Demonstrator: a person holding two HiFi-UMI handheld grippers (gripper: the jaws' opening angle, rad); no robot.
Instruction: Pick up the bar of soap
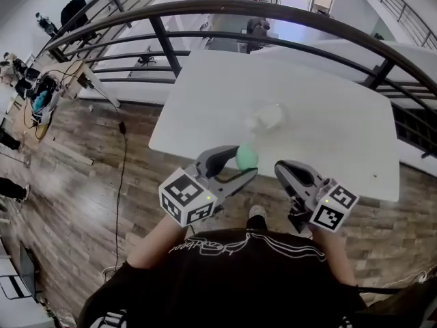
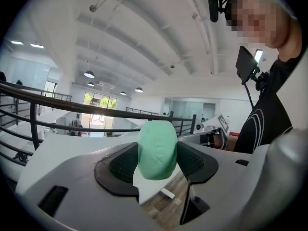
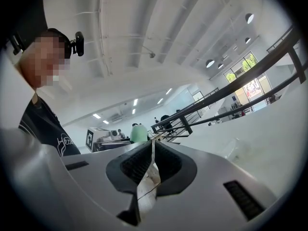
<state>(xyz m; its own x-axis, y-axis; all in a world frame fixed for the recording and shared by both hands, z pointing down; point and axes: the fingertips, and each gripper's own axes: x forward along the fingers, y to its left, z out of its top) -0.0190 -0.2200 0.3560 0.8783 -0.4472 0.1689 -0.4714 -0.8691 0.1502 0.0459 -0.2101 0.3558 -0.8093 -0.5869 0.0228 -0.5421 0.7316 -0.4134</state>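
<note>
A mint-green oval bar of soap point(image 1: 246, 157) is clamped between the jaws of my left gripper point(image 1: 244, 166), lifted off the white table point(image 1: 205, 101) near its front edge. In the left gripper view the soap point(image 2: 157, 149) stands upright between the two black pads and fills the gap. My right gripper point(image 1: 287, 173) hovers to the right of it, jaws together with nothing between them; its own view shows the jaws point(image 3: 153, 154) shut and the soap point(image 3: 139, 133) small beyond them.
A crumpled clear wrapper point(image 1: 266, 118) lies on the table beyond the grippers. A dark curved railing point(image 1: 225, 9) arcs behind the table. Wooden floor point(image 1: 75, 183) lies to the left, with a black cable point(image 1: 123, 176) running across it.
</note>
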